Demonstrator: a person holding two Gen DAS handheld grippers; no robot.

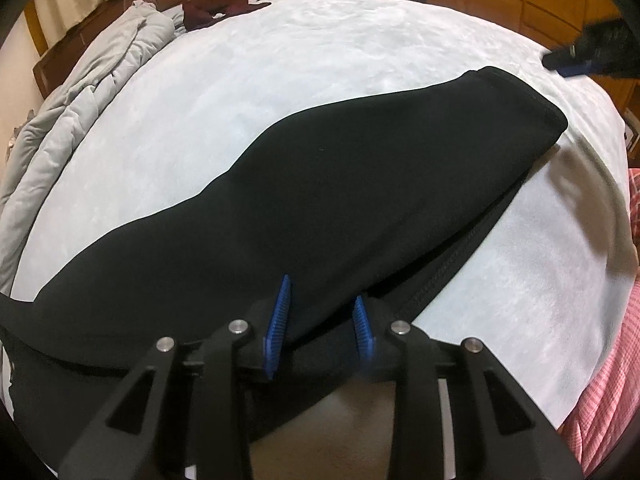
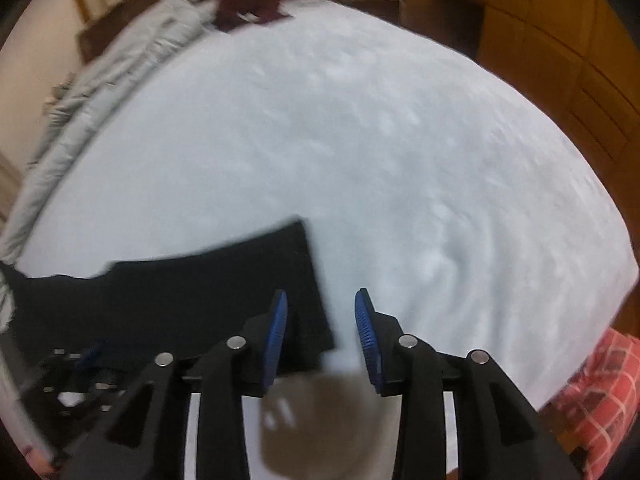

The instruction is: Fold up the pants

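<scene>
Black pants, pale blue bedsheet, grey duvet, blue-padded tool, red-checked cloth

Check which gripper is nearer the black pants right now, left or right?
Left. The left gripper has the black pants between its fingers at the near edge. The right gripper is empty, above the bedsheet, just beside the pants' end.

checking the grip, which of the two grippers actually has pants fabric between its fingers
The left gripper: black pants fabric bunches between its blue pads. The right gripper has only bed sheet behind its gap.
</scene>
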